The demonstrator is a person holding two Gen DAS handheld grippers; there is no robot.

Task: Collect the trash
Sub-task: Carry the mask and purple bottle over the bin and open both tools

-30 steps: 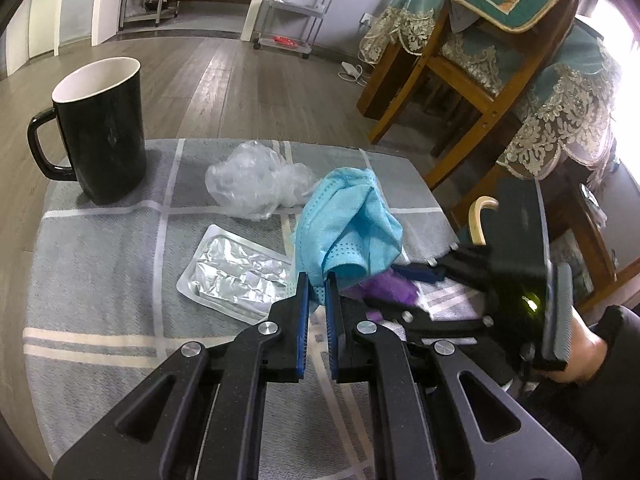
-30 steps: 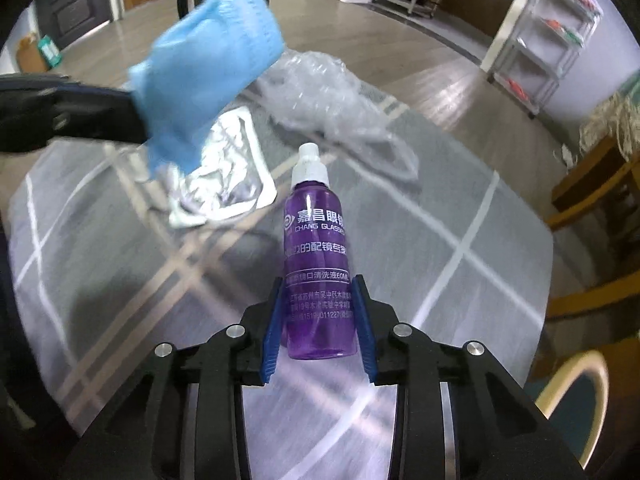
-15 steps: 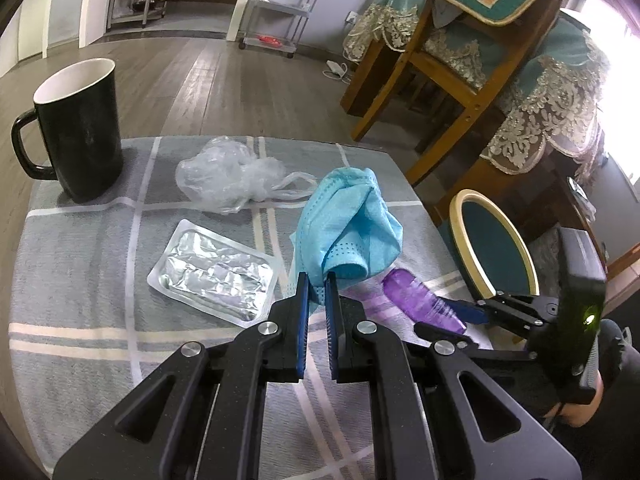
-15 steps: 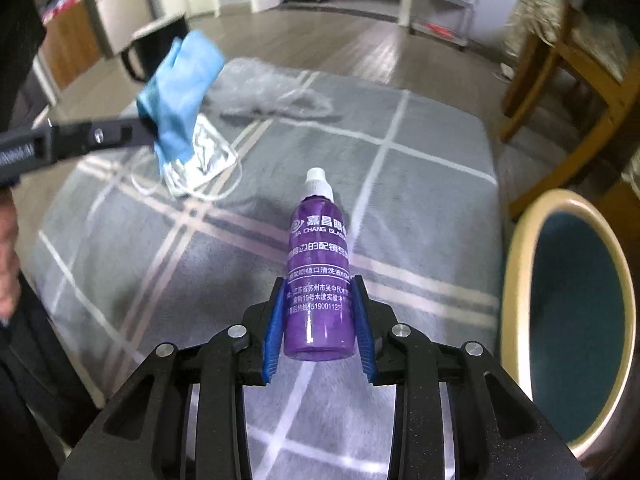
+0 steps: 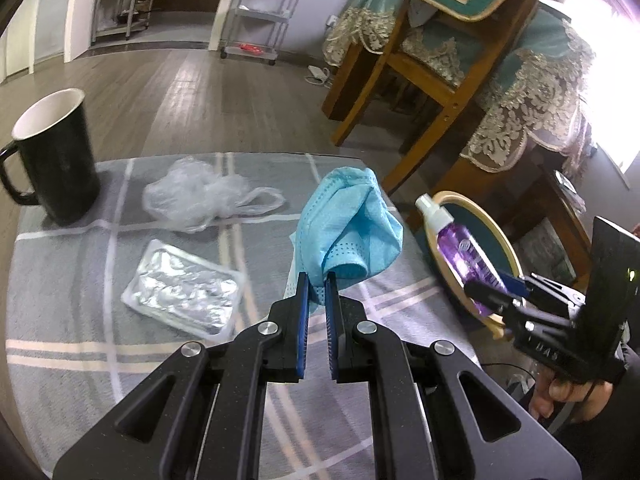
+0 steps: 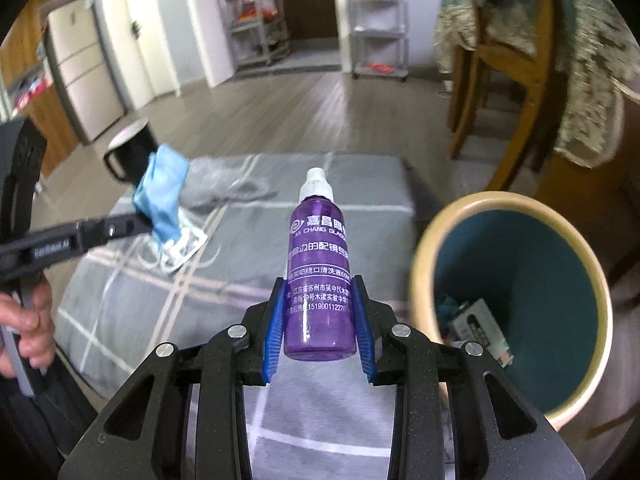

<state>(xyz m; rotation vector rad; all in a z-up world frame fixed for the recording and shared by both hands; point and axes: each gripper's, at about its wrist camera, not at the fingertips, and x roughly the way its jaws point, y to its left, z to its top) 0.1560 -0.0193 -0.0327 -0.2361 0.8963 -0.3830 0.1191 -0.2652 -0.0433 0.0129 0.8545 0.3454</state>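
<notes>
My left gripper (image 5: 316, 286) is shut on a crumpled blue face mask (image 5: 348, 228), held up above the grey checked tablecloth (image 5: 60, 280). My right gripper (image 6: 320, 292) is shut on a purple bottle (image 6: 320, 280) with a white cap, raised near the table's right edge. The same bottle (image 5: 466, 252) shows in the left wrist view in front of the bin. The round bin (image 6: 516, 304), cream-rimmed and teal inside, stands just right of the table with some trash at its bottom. The mask (image 6: 162, 196) and left gripper appear at the left of the right wrist view.
A silver blister pack (image 5: 184, 294) and a crumpled clear plastic bag (image 5: 200, 196) lie on the cloth. A black mug (image 5: 54, 156) stands at the far left. Wooden chairs with lace-edged covers (image 5: 460, 80) stand beyond the table to the right. A hand (image 6: 24, 320) grips the left tool.
My right gripper has carried the purple bottle up and rightward off the cloth toward the bin, rolling as it went. The left gripper with the mask shifted slightly.
</notes>
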